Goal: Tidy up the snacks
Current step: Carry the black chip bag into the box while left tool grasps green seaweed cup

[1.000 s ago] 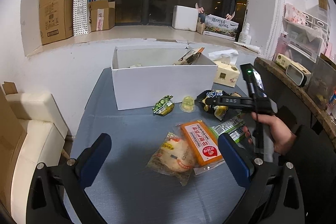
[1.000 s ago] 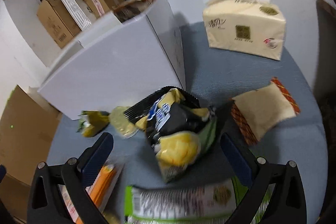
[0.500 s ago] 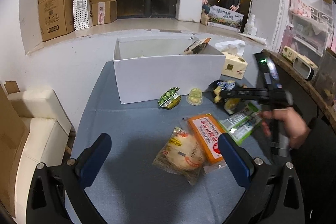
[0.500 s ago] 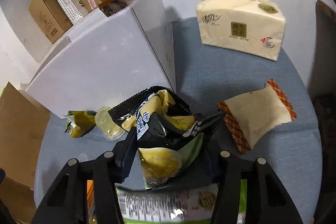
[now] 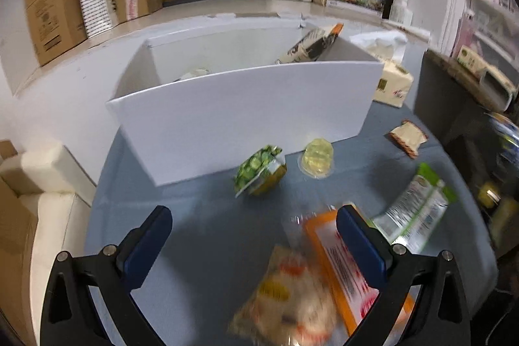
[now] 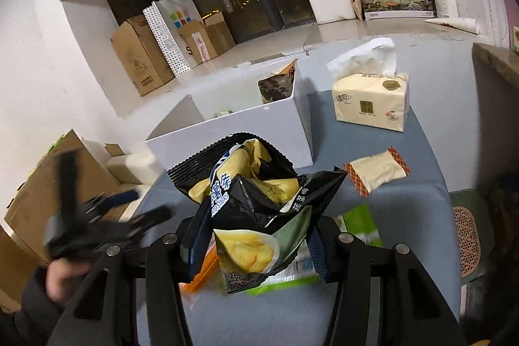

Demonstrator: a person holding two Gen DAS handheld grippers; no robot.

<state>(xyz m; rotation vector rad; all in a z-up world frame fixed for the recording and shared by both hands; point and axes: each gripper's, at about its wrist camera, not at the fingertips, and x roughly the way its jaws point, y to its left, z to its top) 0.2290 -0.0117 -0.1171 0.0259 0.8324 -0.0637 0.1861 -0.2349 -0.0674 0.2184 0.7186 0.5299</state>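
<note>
**Black chip bag clamped and lifted; other snacks lie before the white box**

In the right wrist view, the right hand-held gripper (image 6: pixel 256 244) is clamped on a crinkled black foil snack bag with yellow chip pictures (image 6: pixel 256 203), its jaws having just closed in on it. The bag fills the centre of the frame and hangs clear above the blue-grey tabletop (image 6: pixel 405 216). Behind it, in the middle of the frame, stands the open white rectangular cardboard box (image 6: pixel 259 132), with a brown-and-orange packet (image 6: pixel 279 83) leaning in its far right corner. To the right sit a cream tissue pack (image 6: pixel 371 104) and, nearer, a small beige sachet with orange checked ends (image 6: pixel 378 171).

In the left wrist view, the left hand-held gripper (image 5: pixel 253 244) stands wide with nothing between its blue pads (image 5: pixel 147 244), above the tabletop. Just in front of the box wall lie a green-and-yellow crumpled packet (image 5: pixel 259 174) and a small clear jelly cup with yellow filling (image 5: pixel 317 156), near each other but apart. Lower right, an orange flat packet (image 5: pixel 337 255) lies beside a round pastry in a clear wrapper (image 5: pixel 288 300), both blurred; they seem to overlap. A green-and-white pouch (image 5: pixel 415 216) lies at the right.
</note>
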